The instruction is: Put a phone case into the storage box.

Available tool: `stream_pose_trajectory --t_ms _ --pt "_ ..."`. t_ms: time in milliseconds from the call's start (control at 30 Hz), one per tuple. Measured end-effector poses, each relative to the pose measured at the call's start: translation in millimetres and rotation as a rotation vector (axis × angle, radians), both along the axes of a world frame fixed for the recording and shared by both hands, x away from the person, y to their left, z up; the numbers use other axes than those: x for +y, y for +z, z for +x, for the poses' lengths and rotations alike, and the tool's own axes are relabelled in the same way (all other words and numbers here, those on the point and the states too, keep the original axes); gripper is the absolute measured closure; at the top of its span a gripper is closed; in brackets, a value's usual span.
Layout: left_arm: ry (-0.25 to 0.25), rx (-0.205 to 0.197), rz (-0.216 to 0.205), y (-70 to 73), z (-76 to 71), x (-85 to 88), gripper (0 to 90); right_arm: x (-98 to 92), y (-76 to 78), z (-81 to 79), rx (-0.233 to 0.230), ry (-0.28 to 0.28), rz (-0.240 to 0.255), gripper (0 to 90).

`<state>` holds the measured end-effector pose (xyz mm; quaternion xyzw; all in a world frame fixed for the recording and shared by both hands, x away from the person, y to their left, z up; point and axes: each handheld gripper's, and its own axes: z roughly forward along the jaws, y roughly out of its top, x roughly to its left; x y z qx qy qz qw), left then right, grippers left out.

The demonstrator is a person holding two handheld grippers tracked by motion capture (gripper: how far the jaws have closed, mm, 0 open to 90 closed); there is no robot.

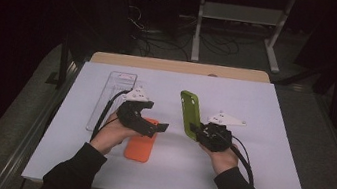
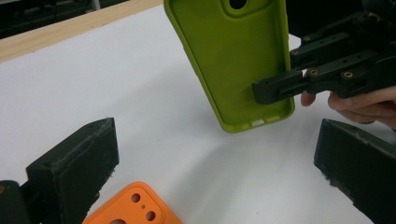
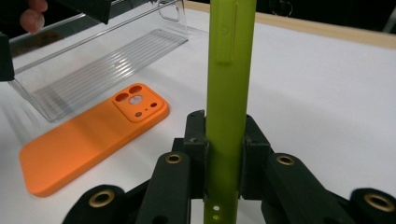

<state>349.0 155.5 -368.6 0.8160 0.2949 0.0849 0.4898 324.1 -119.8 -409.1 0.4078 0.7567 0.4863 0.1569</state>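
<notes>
A lime-green phone case [image 1: 189,113] stands on edge above the white table, its hollow side facing left. My right gripper [image 1: 196,129] is shut on its lower end, and in the right gripper view the pads [image 3: 196,144] press on both faces of the green case [image 3: 229,70]. An orange phone case [image 1: 141,146] lies flat, camera cut-outs up, under my left hand. My left gripper [image 1: 159,128] hovers just above it, open, with nothing between its jaws. In the left gripper view the green case [image 2: 233,60] hangs ahead and the orange case [image 2: 135,207] lies below.
A clear plastic tray [image 1: 110,96] lies lengthwise at the back left, just beyond the orange case [image 3: 88,140]. The white sheet [image 1: 274,115] covers the table, with a wooden edge [image 1: 180,67] at the far side. Dark floor, cables and a stand lie beyond.
</notes>
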Motion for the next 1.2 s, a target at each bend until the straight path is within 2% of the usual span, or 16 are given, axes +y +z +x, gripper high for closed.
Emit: stream_pose_trajectory --t_ms 100,267,433,600,1000,1200 --pt "0.007 -0.012 -0.008 0.1 0.3 1.0 0.0 -0.9 -0.9 0.3 0.010 -0.002 0.016 75.6" --pt "0.022 0.001 -0.056 0.7 0.1 1.6 0.0 1.9 -1.0 -1.1 0.014 0.005 0.020 75.6" --pt "0.032 0.006 -0.084 1.0 0.2 0.7 0.0 7.9 -1.0 -3.9 0.011 0.017 0.021 75.6" --pt "0.037 0.008 -0.091 -0.8 -0.6 -1.7 0.0 17.5 -0.4 -7.6 -0.008 0.037 0.015 75.6" --pt "0.038 0.004 -0.126 -4.4 -2.0 -6.0 0.0 41.9 -1.4 -16.4 -0.012 0.093 0.006 75.6" --pt "0.045 0.004 -0.126 -5.7 -2.0 -6.6 0.0 50.0 -1.3 -19.7 -0.015 0.113 0.007 75.6"
